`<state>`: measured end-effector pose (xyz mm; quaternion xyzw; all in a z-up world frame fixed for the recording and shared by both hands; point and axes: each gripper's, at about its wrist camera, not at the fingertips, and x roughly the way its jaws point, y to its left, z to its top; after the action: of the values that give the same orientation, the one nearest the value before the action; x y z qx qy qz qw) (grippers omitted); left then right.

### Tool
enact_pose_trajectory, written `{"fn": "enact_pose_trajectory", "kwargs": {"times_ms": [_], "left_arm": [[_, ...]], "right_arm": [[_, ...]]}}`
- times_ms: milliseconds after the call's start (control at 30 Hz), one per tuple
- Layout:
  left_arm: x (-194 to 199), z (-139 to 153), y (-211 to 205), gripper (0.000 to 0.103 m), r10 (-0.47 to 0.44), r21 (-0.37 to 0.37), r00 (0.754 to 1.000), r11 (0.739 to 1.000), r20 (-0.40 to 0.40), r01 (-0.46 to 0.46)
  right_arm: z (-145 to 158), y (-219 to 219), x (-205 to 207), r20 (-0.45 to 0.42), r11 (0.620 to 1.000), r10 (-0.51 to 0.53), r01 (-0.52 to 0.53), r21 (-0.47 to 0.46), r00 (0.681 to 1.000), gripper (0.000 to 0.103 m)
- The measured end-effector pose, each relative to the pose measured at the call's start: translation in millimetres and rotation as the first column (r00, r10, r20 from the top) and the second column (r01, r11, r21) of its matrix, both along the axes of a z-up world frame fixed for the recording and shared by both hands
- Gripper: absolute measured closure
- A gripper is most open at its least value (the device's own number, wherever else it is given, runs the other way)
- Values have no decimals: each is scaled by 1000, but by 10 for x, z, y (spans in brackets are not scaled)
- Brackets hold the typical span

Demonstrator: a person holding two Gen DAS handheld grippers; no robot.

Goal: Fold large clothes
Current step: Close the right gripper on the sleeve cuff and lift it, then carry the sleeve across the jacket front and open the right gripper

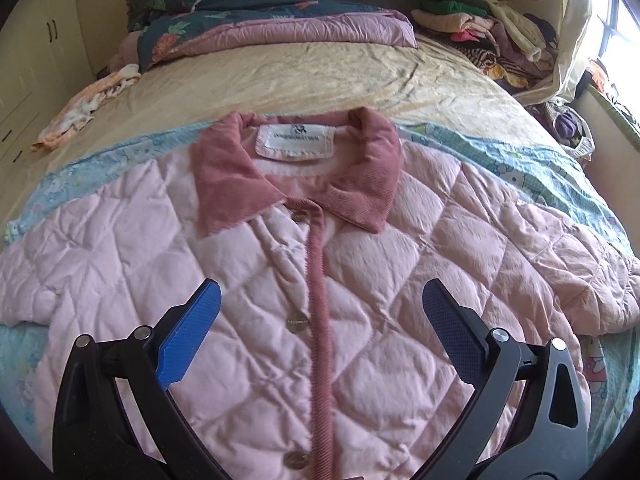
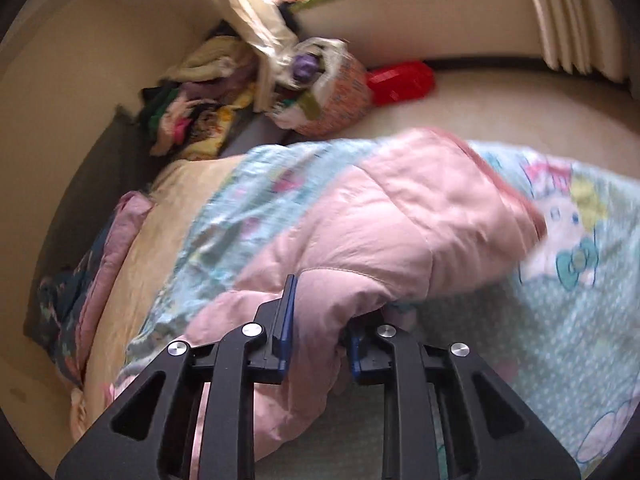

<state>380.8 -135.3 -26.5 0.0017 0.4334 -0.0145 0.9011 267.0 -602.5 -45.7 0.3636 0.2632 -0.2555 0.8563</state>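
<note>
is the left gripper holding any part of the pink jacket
No, the left gripper hovers open above the buttoned front of the pink jacket, its blue pads spread wide with no fabric between them.

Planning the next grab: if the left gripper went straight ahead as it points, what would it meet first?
Probably the jacket: the open left gripper points at its buttoned front placket, below the collar. Depth is unclear.

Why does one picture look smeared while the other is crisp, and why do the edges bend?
Right wrist view: motion blur smears the pink jacket and cartoon sheet; the right hand-held gripper stays sharp. Left wrist view: crisp, window glare blown out at upper right. Both views: the fisheye lens curves the edges, corners dark.
</note>
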Motion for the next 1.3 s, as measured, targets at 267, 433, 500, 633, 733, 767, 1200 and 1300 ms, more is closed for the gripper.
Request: {"fn": "enact_pose_trajectory", "kwargs": {"times_ms": [267, 433, 500, 633, 733, 767, 1200, 1300], "left_arm": [[-89, 238, 327, 8, 19, -96, 999, 995, 30, -16], [-145, 412, 580, 8, 44, -125, 998, 991, 52, -38], [-162, 462, 677, 8, 59, -143, 997, 989, 55, -50], [-218, 574, 887, 8, 81, -143, 994, 987, 76, -70], [-254, 634, 1028, 8, 83, -154, 993, 986, 83, -70], [-260, 641, 1069, 8, 78, -161, 993, 985, 86, -64], [-346, 751, 1468, 8, 70, -191, 989, 981, 129, -45], [-347, 742, 1543, 8, 77, -198, 989, 979, 126, -51]], "right_arm": [[721, 718, 199, 63, 957, 208, -190, -218, 976, 86], [1106, 1223, 324, 100, 911, 333, -293, -289, 938, 86], [1226, 1447, 406, 104, 891, 380, -334, -309, 919, 87], [1384, 1837, 526, 99, 854, 443, -385, -350, 891, 87], [1460, 2130, 573, 92, 833, 467, -403, -379, 879, 87], [1481, 2228, 584, 91, 824, 479, -412, -389, 873, 87], [1599, 3352, 801, 48, 696, 623, -525, -490, 780, 87], [1546, 3597, 849, 27, 658, 657, -556, -508, 754, 87]]}}
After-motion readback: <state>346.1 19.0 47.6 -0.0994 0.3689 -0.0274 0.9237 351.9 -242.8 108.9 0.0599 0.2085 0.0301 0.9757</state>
